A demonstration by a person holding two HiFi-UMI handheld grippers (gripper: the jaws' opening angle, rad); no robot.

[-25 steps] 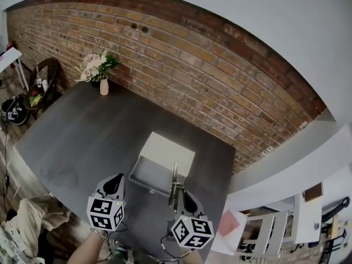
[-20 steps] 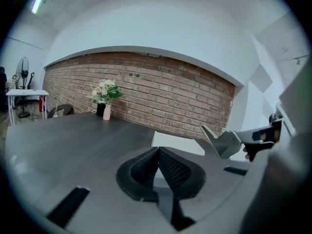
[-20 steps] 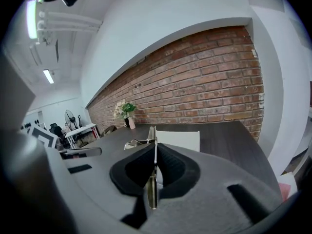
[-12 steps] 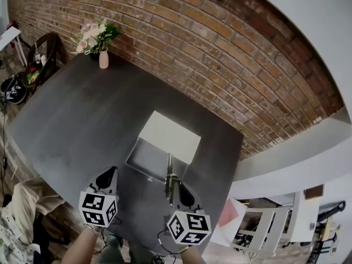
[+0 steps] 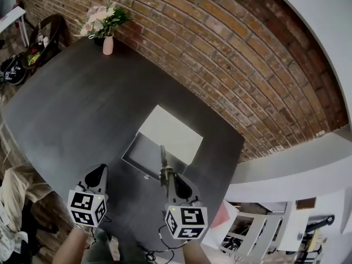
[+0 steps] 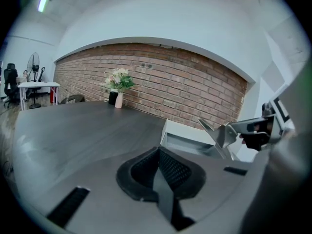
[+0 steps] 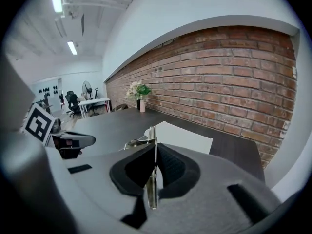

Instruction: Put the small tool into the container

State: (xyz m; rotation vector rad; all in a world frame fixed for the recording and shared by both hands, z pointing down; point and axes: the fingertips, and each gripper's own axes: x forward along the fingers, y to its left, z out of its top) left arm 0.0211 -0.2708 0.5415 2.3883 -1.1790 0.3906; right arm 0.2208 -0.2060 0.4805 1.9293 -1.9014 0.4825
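R tool (image 7: 155,152): jaws clenched on a thin metal implement (image 7: 151,189), gripped edge-on; the strip runs back between the pads and sticks out fwd past the jaw tips. Directly ahead of R tool: open grey box (image 5: 144,154) w/ white lid (image 5: 171,133) folded back on the far side. In head view the implement's front end overlaps the box's open interior, near its right end; ht above the box floor can't be told. L tool (image 6: 158,154): left of R tool, jaws together, nothing between them, over the dark tabletop (image 5: 71,103) short of the box. Far fwd-left of both tools: vase w/ flowers (image 5: 108,40) by the brick wall (image 5: 220,54).
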